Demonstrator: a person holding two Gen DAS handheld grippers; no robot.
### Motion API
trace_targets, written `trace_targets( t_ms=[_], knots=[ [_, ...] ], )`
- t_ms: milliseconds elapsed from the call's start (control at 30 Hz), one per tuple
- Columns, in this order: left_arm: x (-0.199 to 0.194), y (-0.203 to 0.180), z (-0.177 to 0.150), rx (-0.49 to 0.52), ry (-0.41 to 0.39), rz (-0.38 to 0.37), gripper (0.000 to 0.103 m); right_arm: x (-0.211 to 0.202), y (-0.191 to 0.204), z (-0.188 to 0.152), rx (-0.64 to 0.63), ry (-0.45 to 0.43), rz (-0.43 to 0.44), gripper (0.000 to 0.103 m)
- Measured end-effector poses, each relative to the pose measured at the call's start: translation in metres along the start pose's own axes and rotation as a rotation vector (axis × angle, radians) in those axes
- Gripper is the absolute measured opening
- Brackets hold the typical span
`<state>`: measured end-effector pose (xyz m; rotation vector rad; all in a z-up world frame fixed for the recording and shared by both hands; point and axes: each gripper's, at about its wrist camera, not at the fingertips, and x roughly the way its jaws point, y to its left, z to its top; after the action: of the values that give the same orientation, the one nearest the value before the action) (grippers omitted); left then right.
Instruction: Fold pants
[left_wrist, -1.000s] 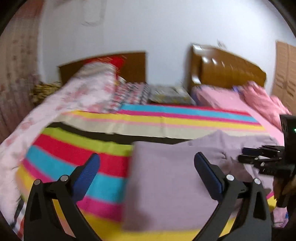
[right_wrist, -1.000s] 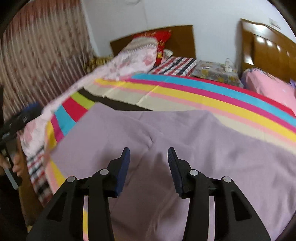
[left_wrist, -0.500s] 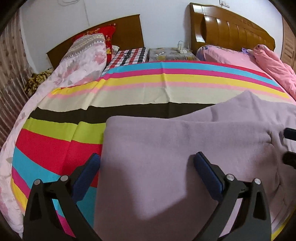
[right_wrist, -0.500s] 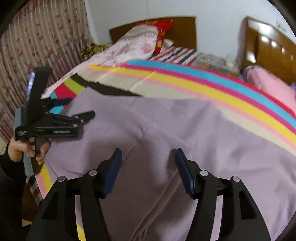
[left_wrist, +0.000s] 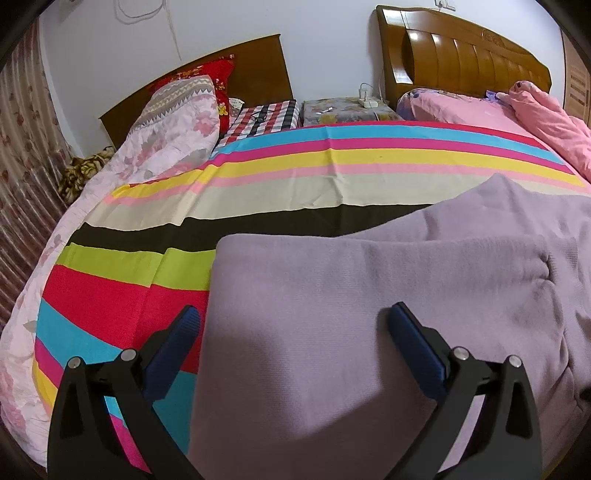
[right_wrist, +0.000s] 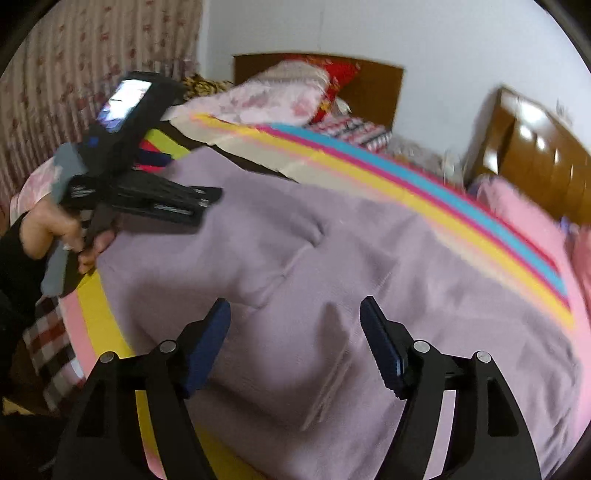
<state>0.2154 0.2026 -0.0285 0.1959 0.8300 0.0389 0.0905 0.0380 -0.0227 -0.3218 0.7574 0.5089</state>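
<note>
Lilac knit pants lie folded over on a striped bedsheet. In the left wrist view my left gripper is open and empty, hovering over the folded left end of the pants. In the right wrist view my right gripper is open and empty above the pants, near a fold ridge. The left gripper shows there too, held in a hand over the pants' left edge.
A floral quilt and red pillow lie at the bed's far left. A nightstand stands between the two wooden headboards. A pink bed is at the right. A curtain hangs on the left.
Both grippers have opened wider and let the pants lie. The right gripper swung left and back, so the left gripper now looms larger in its view.
</note>
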Motion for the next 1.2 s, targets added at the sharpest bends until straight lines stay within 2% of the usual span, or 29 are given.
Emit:
trace_targets(
  t_ms=[67,167,267,500,600,667,700,767,867,933,1000,1067,1100,1167,1200],
  knots=[
    [0.0,-0.001,0.0,0.004,0.002,0.008,0.102,0.015,0.002,-0.006,-0.011,0.048,0.005,0.07],
    [0.0,-0.001,-0.001,0.003,0.0,0.008,0.102,0.02,-0.015,-0.011,0.075,0.034,0.079,0.073],
    [0.001,0.0,0.0,-0.005,0.004,0.0,0.102,0.019,-0.016,-0.012,0.065,0.035,0.075,0.073],
    [0.012,0.02,0.001,-0.122,0.059,-0.1,0.102,0.016,-0.01,-0.018,0.073,0.033,0.083,0.074],
    [0.012,0.019,0.001,-0.122,0.069,-0.094,0.102,0.022,-0.014,-0.014,0.087,0.044,0.091,0.076],
    [0.006,0.015,0.006,-0.121,0.092,-0.057,0.102,0.018,-0.018,-0.013,0.115,0.064,0.103,0.081],
    [-0.001,0.013,0.009,-0.124,0.086,-0.059,0.101,0.012,-0.024,-0.013,0.14,0.052,0.141,0.081],
    [-0.022,0.009,0.025,-0.138,0.022,-0.104,0.101,0.0,-0.032,-0.01,0.144,0.003,0.152,0.081],
    [-0.034,-0.014,0.052,-0.099,-0.002,-0.144,0.101,-0.011,-0.054,-0.001,0.161,-0.019,0.047,0.082],
    [-0.04,-0.049,0.066,-0.016,-0.022,-0.174,0.101,-0.018,-0.076,-0.003,0.237,-0.005,0.007,0.082],
    [-0.05,-0.086,0.071,0.061,-0.056,-0.229,0.101,-0.035,-0.097,-0.017,0.319,-0.031,-0.018,0.082],
    [-0.057,-0.117,0.066,0.114,-0.086,-0.28,0.101,-0.06,-0.116,-0.041,0.426,-0.085,-0.024,0.085],
    [-0.061,-0.136,0.058,0.156,-0.102,-0.275,0.101,-0.081,-0.132,-0.065,0.517,-0.12,-0.025,0.087],
    [-0.06,-0.153,0.045,0.198,-0.112,-0.234,0.101,-0.108,-0.153,-0.098,0.624,-0.145,-0.049,0.087],
    [-0.059,-0.161,0.034,0.215,-0.103,-0.193,0.101,-0.129,-0.171,-0.128,0.722,-0.157,-0.067,0.087]
  ],
)
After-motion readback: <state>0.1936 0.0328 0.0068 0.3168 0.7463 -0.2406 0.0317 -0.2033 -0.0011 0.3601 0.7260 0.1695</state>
